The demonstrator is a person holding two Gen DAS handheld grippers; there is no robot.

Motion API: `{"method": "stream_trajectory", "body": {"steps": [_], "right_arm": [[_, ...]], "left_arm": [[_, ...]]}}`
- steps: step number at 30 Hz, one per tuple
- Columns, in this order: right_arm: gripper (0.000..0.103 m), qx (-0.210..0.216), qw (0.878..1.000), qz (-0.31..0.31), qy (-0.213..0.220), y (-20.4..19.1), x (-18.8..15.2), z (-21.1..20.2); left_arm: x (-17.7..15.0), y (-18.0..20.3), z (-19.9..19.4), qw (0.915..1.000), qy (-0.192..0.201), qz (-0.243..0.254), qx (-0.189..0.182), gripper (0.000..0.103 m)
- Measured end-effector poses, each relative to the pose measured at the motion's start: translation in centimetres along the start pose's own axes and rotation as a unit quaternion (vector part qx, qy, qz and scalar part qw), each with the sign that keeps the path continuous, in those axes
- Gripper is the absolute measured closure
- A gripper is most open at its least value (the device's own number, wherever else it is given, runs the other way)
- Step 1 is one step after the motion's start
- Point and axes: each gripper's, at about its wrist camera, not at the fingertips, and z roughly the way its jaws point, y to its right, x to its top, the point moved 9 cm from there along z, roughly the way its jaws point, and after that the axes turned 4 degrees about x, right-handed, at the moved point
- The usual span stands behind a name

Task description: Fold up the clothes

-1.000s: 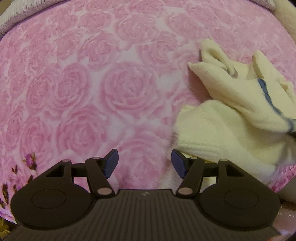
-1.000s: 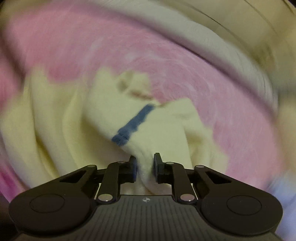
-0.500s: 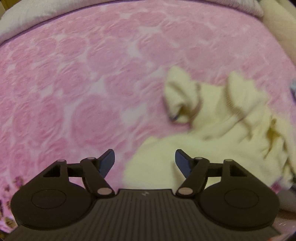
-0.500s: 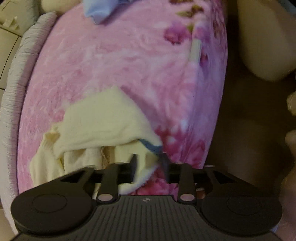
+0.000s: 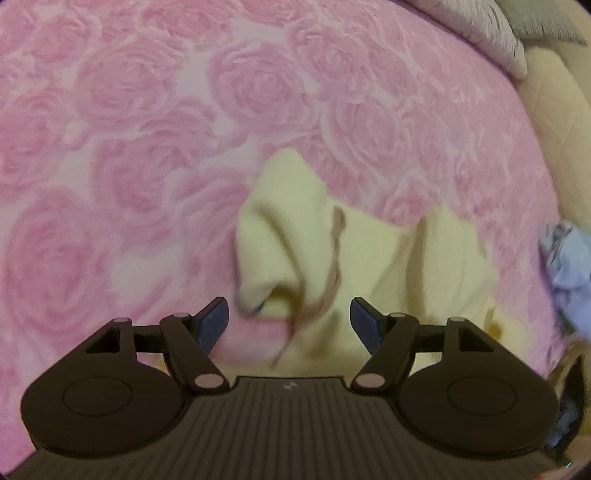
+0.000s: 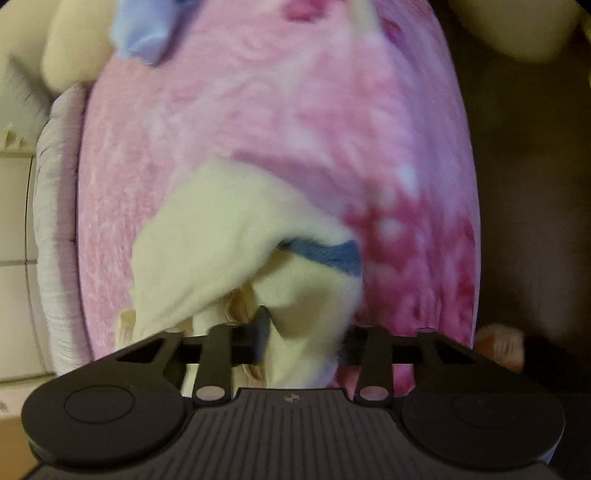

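Note:
A cream-yellow knit garment (image 5: 369,251) lies crumpled on the pink rose-pattern blanket (image 5: 147,129). In the left wrist view its collar fold sits just ahead of my left gripper (image 5: 288,317), which is open and holds nothing. In the right wrist view the same garment (image 6: 221,229), with a blue stripe (image 6: 332,254) on one edge, bunches up toward my right gripper (image 6: 303,339). Those jaws stand partly apart with cream fabric filling the gap between them. The picture is blurred there.
A light blue cloth (image 5: 569,273) lies at the blanket's right edge, also seen far off (image 6: 147,29). A grey ribbed pillow (image 5: 480,29) and a cream padded surface (image 5: 554,110) border the bed. The bed's side drops to dark floor (image 6: 535,184). A hand (image 6: 498,347) shows beside the right gripper.
The right gripper swung round and dragged the garment toward the bed's edge, its jaws widening frame by frame. The left gripper, open throughout, moved closer over the garment's collar.

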Motion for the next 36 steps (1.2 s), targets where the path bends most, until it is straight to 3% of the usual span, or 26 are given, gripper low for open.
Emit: {"method": "stream_trajectory", "body": {"steps": [2, 5, 8, 10, 15, 19, 21, 26, 31, 32, 34, 36], "right_arm": [[0.085, -0.002, 0.999, -0.031, 0.026, -1.1, 0.2, -0.5], [0.085, -0.006, 0.998, -0.039, 0.049, -1.5, 0.5, -1.0], [0.085, -0.014, 0.997, -0.037, 0.065, -1.6, 0.1, -1.7], [0.085, -0.011, 0.996, -0.036, 0.078, -2.3, 0.0, -2.0], [0.087, 0.002, 0.991, -0.070, 0.113, -6.1, 0.3, -2.7], [0.088, 0.048, 0.981, -0.128, 0.139, -11.9, 0.5, -4.6], [0.089, 0.085, 0.973, -0.158, 0.146, -15.7, 0.4, -5.3], [0.089, 0.179, 0.945, -0.225, 0.156, -25.4, -0.2, -6.3], [0.089, 0.282, 0.904, -0.277, 0.163, -34.0, -1.2, -7.8], [0.090, 0.287, 0.898, -0.289, 0.166, -35.1, -1.2, -7.6], [0.088, 0.257, 0.905, -0.293, 0.171, -36.3, -0.6, -5.3], [0.063, 0.200, 0.928, -0.272, 0.157, -36.2, 0.7, -1.1]], "left_arm": [[0.8, 0.2, 1.8, 0.9997, -0.010, -0.015, -0.015, 0.023], [1.4, 0.2, 4.6, 0.9994, -0.024, -0.023, -0.007, 0.023], [1.6, 0.1, 5.6, 0.9995, -0.024, -0.010, 0.016, 0.046], [1.8, 0.3, 5.2, 0.9998, -0.018, -0.007, 0.000, 0.072], [3.0, -1.2, 2.7, 0.9976, 0.009, -0.045, -0.051, 0.081], [5.2, -3.6, -2.1, 0.9924, 0.066, -0.069, -0.077, 0.081], [6.2, -5.3, -5.4, 0.9900, 0.105, -0.065, -0.067, 0.082], [7.9, -11.5, -15.4, 0.9703, 0.207, -0.111, -0.056, 0.082], [8.3, -17.9, -25.4, 0.9310, 0.327, -0.160, -0.017, 0.080], [8.1, -19.1, -26.1, 0.9265, 0.335, -0.171, -0.002, 0.078], [7.7, -21.3, -26.6, 0.9223, 0.336, -0.189, 0.029, 0.068], [7.1, -23.4, -25.0, 0.9274, 0.305, -0.209, 0.057, 0.067]]}}
